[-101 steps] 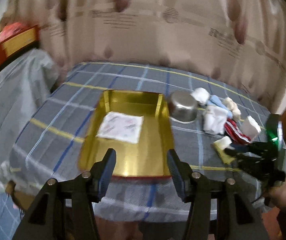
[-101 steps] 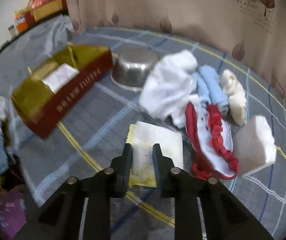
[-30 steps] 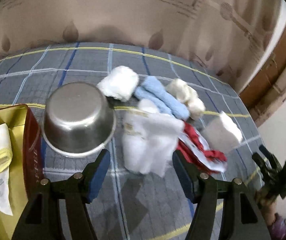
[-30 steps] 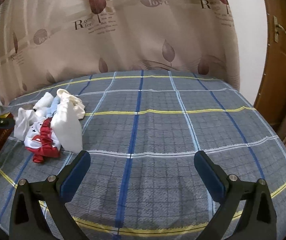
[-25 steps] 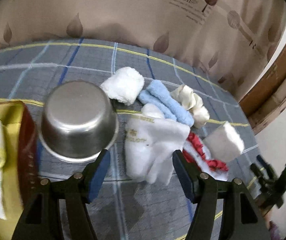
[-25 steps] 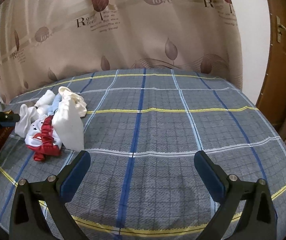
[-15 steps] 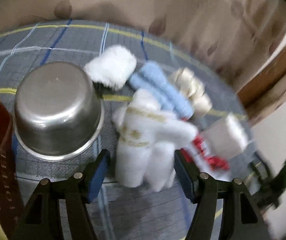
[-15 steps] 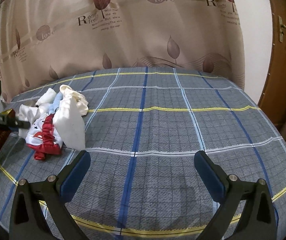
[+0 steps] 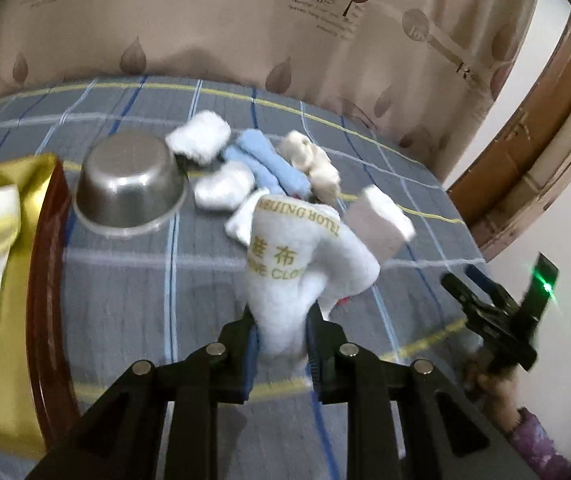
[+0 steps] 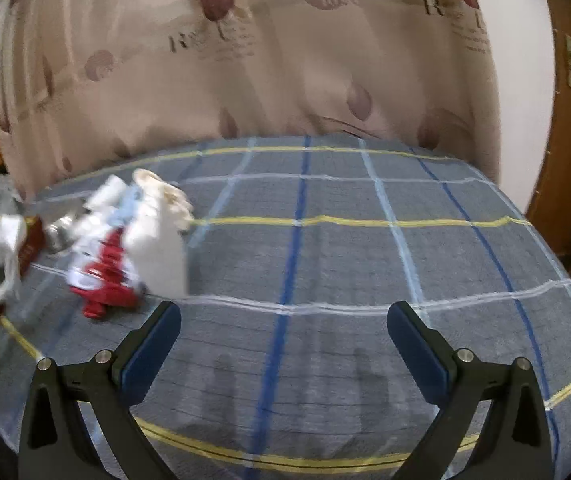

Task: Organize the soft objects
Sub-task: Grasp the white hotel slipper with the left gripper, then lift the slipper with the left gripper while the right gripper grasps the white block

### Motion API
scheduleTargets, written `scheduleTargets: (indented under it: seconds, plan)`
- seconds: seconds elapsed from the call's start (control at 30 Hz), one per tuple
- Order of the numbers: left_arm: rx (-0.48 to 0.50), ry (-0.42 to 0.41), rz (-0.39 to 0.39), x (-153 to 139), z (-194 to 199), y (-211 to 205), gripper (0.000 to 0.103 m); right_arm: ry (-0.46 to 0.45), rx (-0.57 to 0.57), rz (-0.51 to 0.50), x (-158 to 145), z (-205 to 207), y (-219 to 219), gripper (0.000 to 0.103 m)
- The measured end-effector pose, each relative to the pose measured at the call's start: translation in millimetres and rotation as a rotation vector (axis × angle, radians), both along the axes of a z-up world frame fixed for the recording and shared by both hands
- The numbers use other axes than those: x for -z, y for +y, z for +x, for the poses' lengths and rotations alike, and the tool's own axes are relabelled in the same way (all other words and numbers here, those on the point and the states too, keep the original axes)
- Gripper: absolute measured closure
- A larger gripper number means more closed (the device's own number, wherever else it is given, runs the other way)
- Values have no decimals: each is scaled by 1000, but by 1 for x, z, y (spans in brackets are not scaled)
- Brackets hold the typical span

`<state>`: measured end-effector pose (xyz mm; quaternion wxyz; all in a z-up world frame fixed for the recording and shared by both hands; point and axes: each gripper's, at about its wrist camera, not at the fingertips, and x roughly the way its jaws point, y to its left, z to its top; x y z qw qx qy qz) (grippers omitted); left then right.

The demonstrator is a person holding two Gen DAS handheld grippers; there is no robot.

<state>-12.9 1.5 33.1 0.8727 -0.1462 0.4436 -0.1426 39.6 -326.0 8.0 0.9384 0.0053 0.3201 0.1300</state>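
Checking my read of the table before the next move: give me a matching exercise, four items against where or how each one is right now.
1 white cloth
2 steel bowl
3 right gripper
4 light blue roll

a upside down on the table
b open, nothing between the fingers
c pinched in the left gripper
d lying in the pile, between white and cream pieces

Pairs: 1-c, 2-a, 3-b, 4-d

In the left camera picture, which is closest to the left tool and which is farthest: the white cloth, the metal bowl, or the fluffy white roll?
1. White cloth, pinched in the left tool.
2. Metal bowl, upside down, up and left.
3. Fluffy white roll, behind the bowl, farthest.
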Motion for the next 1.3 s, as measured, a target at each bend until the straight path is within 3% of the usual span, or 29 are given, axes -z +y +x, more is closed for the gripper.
scheduleTargets:
  seconds: [0.13,0.3,0.47,0.5,0.57,0.6,0.63,0.8,0.97,1.13,1.3]
  plan:
    - [-11,6,-8,-6,-23,-4,81,26,-80,74,-14,8,24,0]
    - [-6,1,5,-17,-45,-4,80,3,-177,33,-25,20,68,0]
    - [-20,-30,3,-32,-57,3,80,56,-187,-27,-12,43,88,4]
    - [-24,-31,-2,-33,-58,5,79,73,-180,-28,-8,48,89,9]
    - [-30,-29,-14,-36,-59,9,79,126,-190,-15,1,61,90,48]
    - [-30,-25,-17,-36,-59,10,79,156,-197,-11,5,66,91,57]
    - [-33,-23,-17,-37,-59,11,79,175,-197,-12,9,69,92,79]
    - [-64,-21,-19,-40,-65,18,79,145,-210,19,-1,55,87,80]
    - [-107,-24,-18,-44,-78,34,79,103,-162,157,-27,19,51,80]
    - [-188,-29,10,-49,-97,65,79,110,-148,276,-34,-20,24,80]
    - [-294,-14,40,-47,-110,109,79,125,-174,311,-40,-46,24,80]
